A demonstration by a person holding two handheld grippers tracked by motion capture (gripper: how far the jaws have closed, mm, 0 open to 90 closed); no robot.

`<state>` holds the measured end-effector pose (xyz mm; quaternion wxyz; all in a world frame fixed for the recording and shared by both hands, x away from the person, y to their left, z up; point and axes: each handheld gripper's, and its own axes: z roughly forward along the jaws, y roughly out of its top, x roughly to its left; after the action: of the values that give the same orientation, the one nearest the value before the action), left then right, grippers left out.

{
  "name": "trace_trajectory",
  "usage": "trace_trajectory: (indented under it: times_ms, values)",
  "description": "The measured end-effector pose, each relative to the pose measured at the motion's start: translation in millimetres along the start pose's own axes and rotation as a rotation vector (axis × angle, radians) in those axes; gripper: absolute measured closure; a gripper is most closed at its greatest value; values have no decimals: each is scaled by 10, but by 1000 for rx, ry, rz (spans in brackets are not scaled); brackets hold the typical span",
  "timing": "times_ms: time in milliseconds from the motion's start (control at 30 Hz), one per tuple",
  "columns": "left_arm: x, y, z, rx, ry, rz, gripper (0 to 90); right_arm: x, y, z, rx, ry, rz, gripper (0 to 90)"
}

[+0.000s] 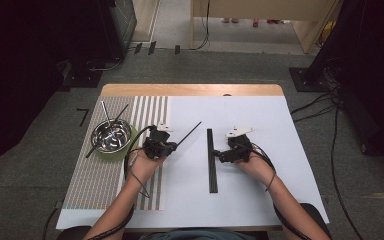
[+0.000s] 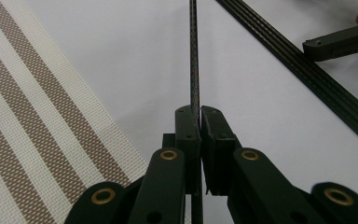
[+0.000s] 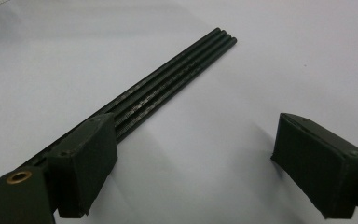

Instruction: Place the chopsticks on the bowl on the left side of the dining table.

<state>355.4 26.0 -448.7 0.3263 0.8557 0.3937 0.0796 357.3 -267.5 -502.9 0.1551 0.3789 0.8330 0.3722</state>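
Three thin rods (image 1: 107, 122) are already standing in the steel bowl (image 1: 111, 135), the left gripper (image 1: 172, 146) is pinching another rod (image 1: 188, 134), and the spread right gripper (image 1: 219, 156) is hovering at the row (image 1: 212, 160) waiting on the desk (image 1: 260, 195).

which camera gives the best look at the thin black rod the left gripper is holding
The left gripper view: the rod runs up from between the shut jaws of the left gripper, its texture sharp. The high view shows the rod small, slanting from that gripper.
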Motion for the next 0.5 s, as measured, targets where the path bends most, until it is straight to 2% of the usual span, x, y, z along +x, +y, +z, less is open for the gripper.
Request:
trace_trajectory:
  times_ms: [500]
  values:
    - [30,44,-138,0,-3,3,874,1,0,0,1,0,1,135]
